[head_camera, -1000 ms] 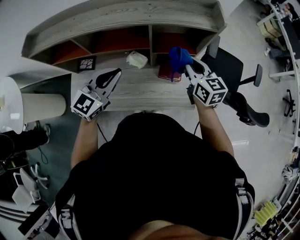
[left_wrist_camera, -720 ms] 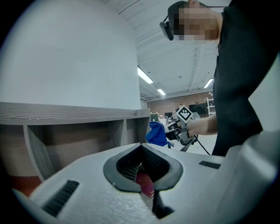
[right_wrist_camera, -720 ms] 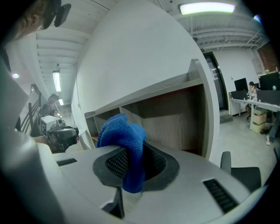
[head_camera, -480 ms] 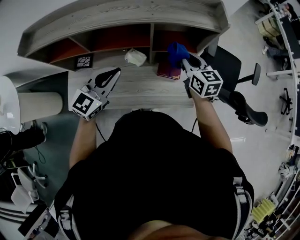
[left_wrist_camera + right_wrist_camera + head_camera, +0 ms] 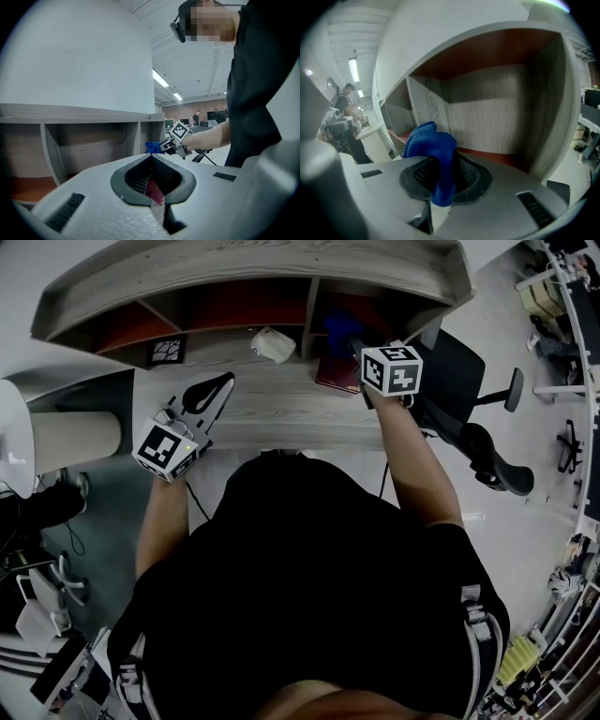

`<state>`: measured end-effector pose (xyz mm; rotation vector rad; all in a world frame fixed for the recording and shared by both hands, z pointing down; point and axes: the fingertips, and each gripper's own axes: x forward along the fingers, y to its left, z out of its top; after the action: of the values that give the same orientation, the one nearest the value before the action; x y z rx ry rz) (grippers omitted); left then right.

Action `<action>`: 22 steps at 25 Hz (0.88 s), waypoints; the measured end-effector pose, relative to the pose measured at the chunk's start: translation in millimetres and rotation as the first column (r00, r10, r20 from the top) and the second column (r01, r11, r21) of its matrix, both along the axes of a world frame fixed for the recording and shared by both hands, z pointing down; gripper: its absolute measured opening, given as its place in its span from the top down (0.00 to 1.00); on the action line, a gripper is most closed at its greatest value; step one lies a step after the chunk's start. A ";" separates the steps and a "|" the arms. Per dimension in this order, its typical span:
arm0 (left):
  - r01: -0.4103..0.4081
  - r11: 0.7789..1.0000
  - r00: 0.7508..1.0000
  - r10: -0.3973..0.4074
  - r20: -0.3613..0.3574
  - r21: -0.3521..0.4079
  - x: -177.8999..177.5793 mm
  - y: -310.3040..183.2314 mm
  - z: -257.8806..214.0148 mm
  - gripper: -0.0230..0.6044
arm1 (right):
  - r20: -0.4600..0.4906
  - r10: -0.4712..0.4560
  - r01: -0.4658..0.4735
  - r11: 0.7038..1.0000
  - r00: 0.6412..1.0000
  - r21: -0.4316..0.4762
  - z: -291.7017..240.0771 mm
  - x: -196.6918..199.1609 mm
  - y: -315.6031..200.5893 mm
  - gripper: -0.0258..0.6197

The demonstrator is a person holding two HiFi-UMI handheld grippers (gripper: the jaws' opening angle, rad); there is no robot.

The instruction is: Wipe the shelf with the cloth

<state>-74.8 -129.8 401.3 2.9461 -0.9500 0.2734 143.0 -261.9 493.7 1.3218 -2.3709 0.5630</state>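
Note:
The grey wooden shelf (image 5: 244,263) with red-brown compartment floors stands at the back of the desk. My right gripper (image 5: 352,337) is shut on a bunched blue cloth (image 5: 337,327) at the mouth of the right compartment (image 5: 361,306). In the right gripper view the cloth (image 5: 432,149) sticks up out of the right gripper (image 5: 440,166), before the compartment's wood back wall (image 5: 487,112). My left gripper (image 5: 214,392) hovers over the desk's left part, shut and holding nothing. In the left gripper view the left gripper (image 5: 151,160) points toward the cloth (image 5: 152,147).
A dark red book (image 5: 335,374) lies on the desk (image 5: 272,413) under the right gripper. A crumpled white object (image 5: 273,345) and a black patterned item (image 5: 168,351) sit before the shelf. An office chair (image 5: 464,381) stands at the right, a white cylinder (image 5: 75,442) at the left.
My right gripper has carried the blue cloth forward and slightly left, up to the right compartment's opening. The left gripper has drifted slightly back toward the body.

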 end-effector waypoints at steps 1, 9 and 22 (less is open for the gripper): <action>0.007 1.000 1.000 -0.007 0.004 -0.001 -2.1 0.1 0.1 0.94 | -0.012 -0.001 0.001 1.000 1.000 -0.014 6.3 -1.4 -5.0 0.88; 0.047 0.999 0.999 -0.047 0.016 -0.014 -15.2 -1.6 6.7 0.94 | -0.089 -0.040 0.034 0.997 0.995 -0.075 38.4 -15.2 -38.4 0.88; 0.089 0.995 0.996 -0.088 0.022 -0.036 -29.8 0.5 20.3 0.94 | -0.199 -0.062 0.032 0.988 0.978 -0.151 73.1 -28.3 -87.0 0.88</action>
<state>-104.6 -129.3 421.7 2.8641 -1.0624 0.3155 114.7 -348.9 566.8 1.1943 -2.1462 0.5495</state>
